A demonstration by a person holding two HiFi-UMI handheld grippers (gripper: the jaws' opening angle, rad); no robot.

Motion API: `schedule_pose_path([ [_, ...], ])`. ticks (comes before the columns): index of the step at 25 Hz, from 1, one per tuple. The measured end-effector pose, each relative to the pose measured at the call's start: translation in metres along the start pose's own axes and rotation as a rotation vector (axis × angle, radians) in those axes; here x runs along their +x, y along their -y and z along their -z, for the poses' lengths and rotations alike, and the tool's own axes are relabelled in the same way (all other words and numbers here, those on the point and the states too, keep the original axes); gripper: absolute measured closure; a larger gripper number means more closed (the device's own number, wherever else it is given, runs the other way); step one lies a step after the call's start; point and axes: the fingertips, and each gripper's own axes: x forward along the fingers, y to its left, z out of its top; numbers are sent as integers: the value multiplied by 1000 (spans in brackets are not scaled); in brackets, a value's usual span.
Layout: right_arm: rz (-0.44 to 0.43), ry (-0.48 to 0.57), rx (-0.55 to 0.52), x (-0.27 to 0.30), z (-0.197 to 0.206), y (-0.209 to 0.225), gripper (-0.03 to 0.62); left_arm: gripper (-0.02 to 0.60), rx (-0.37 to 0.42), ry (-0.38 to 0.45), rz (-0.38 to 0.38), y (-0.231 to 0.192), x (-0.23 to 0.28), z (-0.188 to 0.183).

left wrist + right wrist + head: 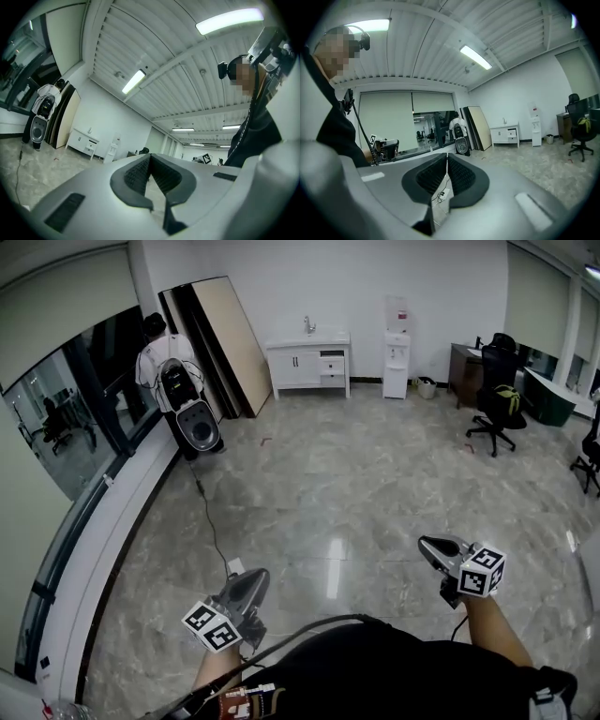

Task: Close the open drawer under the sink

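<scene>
Jaws pressed together, holding nothing: left gripper [255, 577] at seven o'clock, right gripper [429, 545] at four. At twelve, the white drawer [332, 364] juts out of the sink cabinet [295, 367].

White sink cabinet [298, 368] stands against the far wall [356, 277]. Drawer [332, 363] at its right side: white, level, pulled partly out.

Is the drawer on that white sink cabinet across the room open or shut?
Open. In the head view, the drawer juts forward from the sink cabinet, while the doors beside it sit flush.
</scene>
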Motion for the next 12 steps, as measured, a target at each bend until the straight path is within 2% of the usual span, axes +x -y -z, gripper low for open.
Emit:
schedule_pose_path([
  [6, 16, 3, 43, -7, -4, 72, 591, 581, -14, -50, -10, -8, 68, 13],
  [12, 87, 14, 71, 9, -9, 125, 591, 581, -15, -76, 47, -51, 133, 7],
])
